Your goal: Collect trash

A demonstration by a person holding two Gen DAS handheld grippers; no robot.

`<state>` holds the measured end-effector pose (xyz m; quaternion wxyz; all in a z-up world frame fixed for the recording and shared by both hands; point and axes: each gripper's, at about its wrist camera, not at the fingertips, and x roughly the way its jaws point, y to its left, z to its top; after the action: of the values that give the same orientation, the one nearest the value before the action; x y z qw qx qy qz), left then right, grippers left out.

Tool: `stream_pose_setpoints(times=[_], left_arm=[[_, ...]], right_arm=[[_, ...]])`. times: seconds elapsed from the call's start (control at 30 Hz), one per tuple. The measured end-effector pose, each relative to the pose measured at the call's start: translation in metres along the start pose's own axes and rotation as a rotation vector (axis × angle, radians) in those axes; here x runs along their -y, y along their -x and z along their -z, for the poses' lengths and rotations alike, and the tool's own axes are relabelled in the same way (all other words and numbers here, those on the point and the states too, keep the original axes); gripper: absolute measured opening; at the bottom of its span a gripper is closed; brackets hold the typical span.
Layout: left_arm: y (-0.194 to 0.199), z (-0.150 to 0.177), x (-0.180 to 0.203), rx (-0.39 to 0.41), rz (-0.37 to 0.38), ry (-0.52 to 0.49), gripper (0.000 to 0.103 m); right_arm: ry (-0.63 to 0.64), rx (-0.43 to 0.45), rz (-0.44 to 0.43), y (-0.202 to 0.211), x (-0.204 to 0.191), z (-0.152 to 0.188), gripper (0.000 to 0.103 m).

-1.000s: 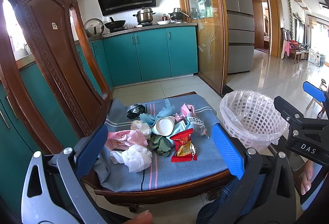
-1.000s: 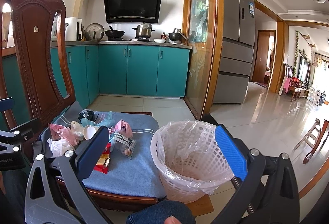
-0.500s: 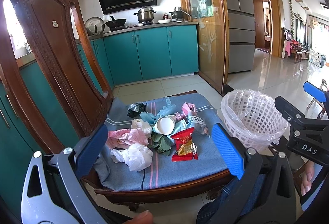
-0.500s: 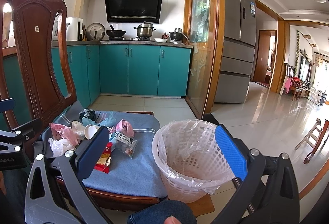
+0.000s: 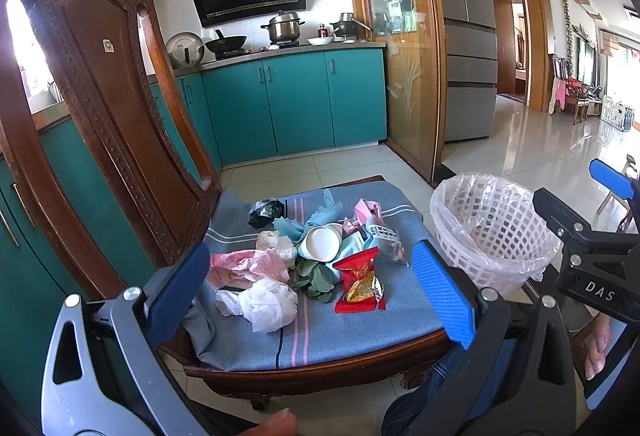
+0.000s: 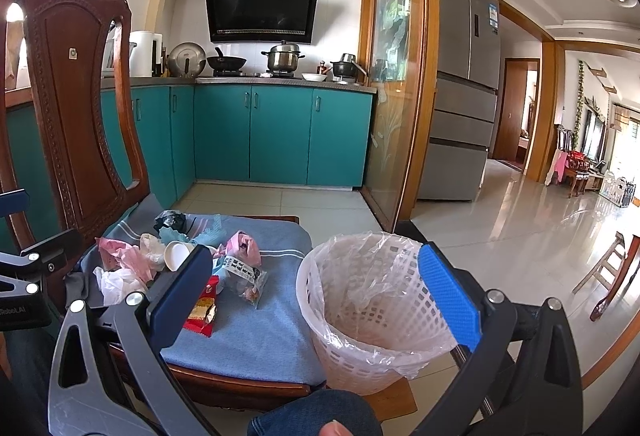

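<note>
Both the left gripper [image 5: 308, 292] and right gripper [image 6: 316, 296] gape wide, holding nothing. Trash is heaped mid-cushion on the chair [image 5: 100, 108], a red snack packet [image 5: 360, 284] nearest the front edge; the lined basket [image 6: 372, 312] stands beside the seat's right edge.

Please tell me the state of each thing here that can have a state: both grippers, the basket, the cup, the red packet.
Left gripper: open, empty.
Right gripper: open, empty.
Basket: upright, lined with a plastic bag, no trash visible inside.
Paper cup: tipped on its side.
Red snack packet: lying flat on the cushion.
</note>
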<state>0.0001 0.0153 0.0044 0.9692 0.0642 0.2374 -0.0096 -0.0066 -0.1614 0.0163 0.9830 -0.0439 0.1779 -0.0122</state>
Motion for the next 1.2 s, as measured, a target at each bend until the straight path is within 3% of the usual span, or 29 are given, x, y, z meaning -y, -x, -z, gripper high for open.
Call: stream_pose_setpoints(times=[1.2], left_arm=[[-0.027,0.011,-0.015,-0.087,-0.007,0.051,0.101]], right_arm=[[0.01,-0.032,-0.052,-0.02,-0.012,0.001,0.1]])
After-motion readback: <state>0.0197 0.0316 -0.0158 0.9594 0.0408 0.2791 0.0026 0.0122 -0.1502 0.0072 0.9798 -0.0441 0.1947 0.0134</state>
